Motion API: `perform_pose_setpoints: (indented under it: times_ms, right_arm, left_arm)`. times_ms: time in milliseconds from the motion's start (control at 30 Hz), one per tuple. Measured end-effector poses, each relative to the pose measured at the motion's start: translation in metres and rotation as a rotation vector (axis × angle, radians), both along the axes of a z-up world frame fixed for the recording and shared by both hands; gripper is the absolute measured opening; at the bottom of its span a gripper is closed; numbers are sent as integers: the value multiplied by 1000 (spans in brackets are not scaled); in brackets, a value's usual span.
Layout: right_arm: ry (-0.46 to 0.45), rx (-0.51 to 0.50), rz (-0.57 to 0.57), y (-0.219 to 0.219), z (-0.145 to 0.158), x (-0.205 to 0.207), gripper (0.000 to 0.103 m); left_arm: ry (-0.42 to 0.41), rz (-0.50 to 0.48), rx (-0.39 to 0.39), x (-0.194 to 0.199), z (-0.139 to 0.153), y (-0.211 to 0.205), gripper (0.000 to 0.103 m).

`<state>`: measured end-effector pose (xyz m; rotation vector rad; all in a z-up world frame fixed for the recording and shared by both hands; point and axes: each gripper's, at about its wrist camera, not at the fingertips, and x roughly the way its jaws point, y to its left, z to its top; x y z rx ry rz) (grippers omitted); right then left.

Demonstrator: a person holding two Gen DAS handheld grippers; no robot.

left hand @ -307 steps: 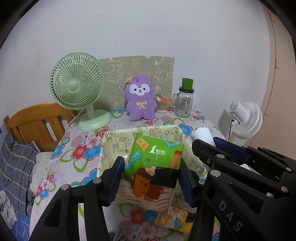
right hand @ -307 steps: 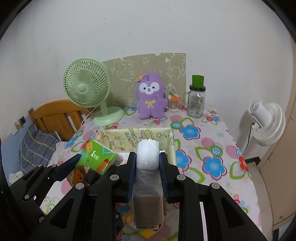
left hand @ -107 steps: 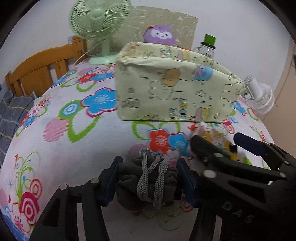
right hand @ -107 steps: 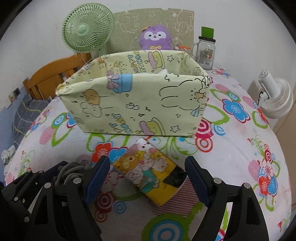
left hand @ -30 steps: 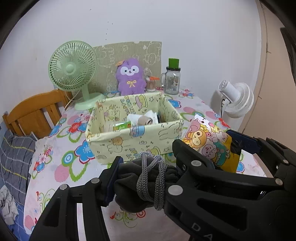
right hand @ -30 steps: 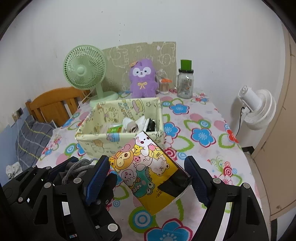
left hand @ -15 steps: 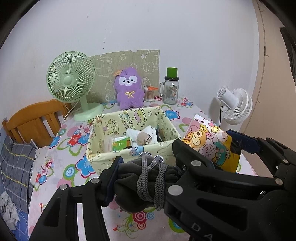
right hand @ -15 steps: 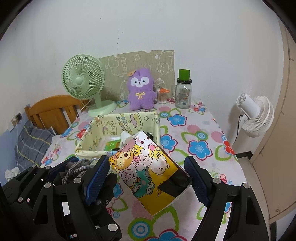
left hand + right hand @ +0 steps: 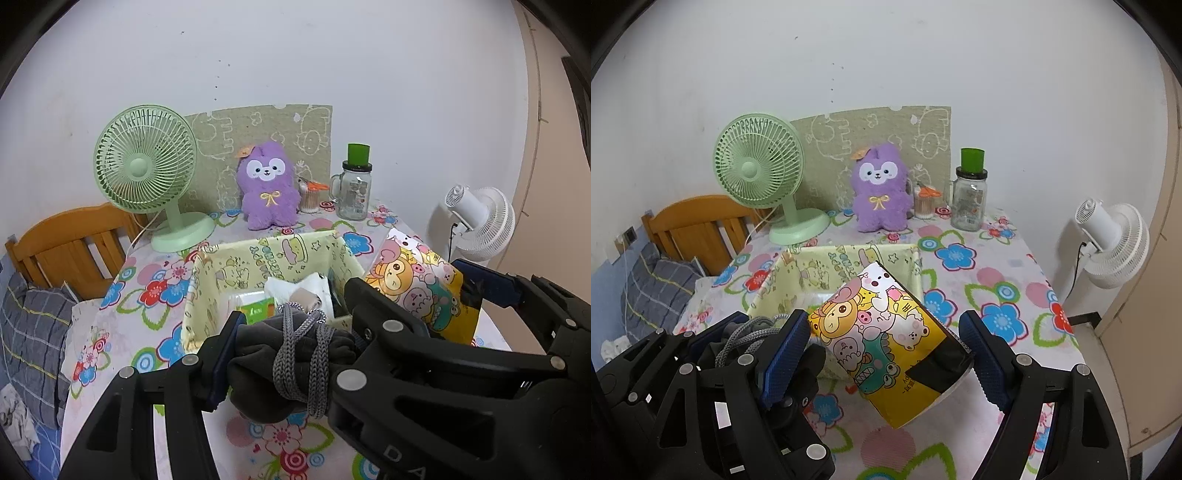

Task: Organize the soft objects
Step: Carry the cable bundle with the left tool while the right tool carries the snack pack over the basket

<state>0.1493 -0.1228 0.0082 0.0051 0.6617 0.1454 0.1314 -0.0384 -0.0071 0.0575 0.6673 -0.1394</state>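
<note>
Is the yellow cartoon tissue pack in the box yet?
No. The tissue pack is held in the right claw, above the box.

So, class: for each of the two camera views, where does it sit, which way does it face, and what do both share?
Left wrist: on the left gripper, facing down over the dark grey bundle it clamps; right gripper alongside.
Right wrist: on the right gripper, facing the cartoon packet it clamps; left gripper at lower left.
Shared: yellow fabric box, purple plush, green fan.
</note>
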Motion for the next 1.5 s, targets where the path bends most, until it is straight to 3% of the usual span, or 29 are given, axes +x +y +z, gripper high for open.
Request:
perform_pose_setpoints:
  times_ms: [1033, 1500]
  right_arm:
    - [46, 48, -13, 15, -24, 71, 84]
    - [51, 65, -47, 3, -36, 89, 84]
  left_arm:
    - [39, 60, 18, 81, -22, 24, 61]
    - [74, 46, -35, 112, -41, 21, 64]
